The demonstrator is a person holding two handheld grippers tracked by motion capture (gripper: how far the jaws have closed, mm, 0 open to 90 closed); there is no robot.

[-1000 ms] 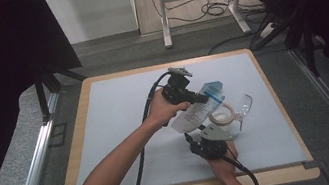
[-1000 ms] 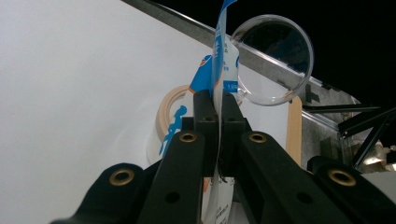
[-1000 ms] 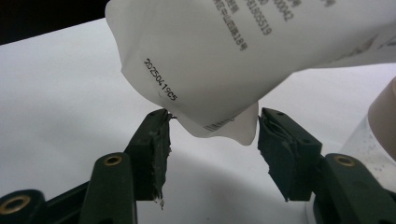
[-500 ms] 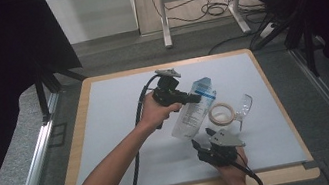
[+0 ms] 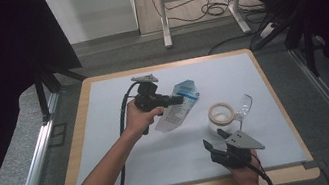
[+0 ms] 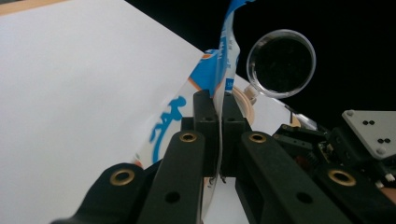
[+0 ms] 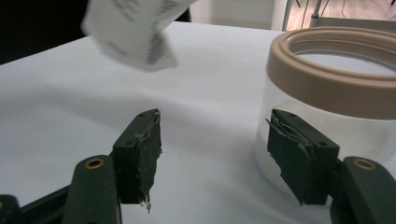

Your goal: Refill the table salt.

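My left gripper (image 5: 179,99) is shut on a blue and white pouch (image 5: 178,113), held up over the middle of the white table mat (image 5: 108,132). In the left gripper view the jaws (image 6: 217,100) pinch the pouch's edge (image 6: 205,79). A clear jar with a tan rim (image 5: 222,113) stands to the right of it. My right gripper (image 5: 215,139) is near the front edge, just short of the jar. Its jaws (image 7: 215,144) have just been opening and have nothing between them. The jar (image 7: 327,93) rises behind the right-hand jaw, and the pouch (image 7: 135,28) hangs at the upper left.
A clear round lid (image 5: 244,104) sits beside the jar on its right; it appears again past the pouch (image 6: 281,64). The mat lies on a wooden board (image 5: 81,121). Metal rails run along both sides. A desk frame and cables (image 5: 209,9) are beyond the far edge.
My left gripper has carried the pouch to the left, away from the jar. My right gripper has shifted slightly to the right near the front edge. The jar has stayed put.
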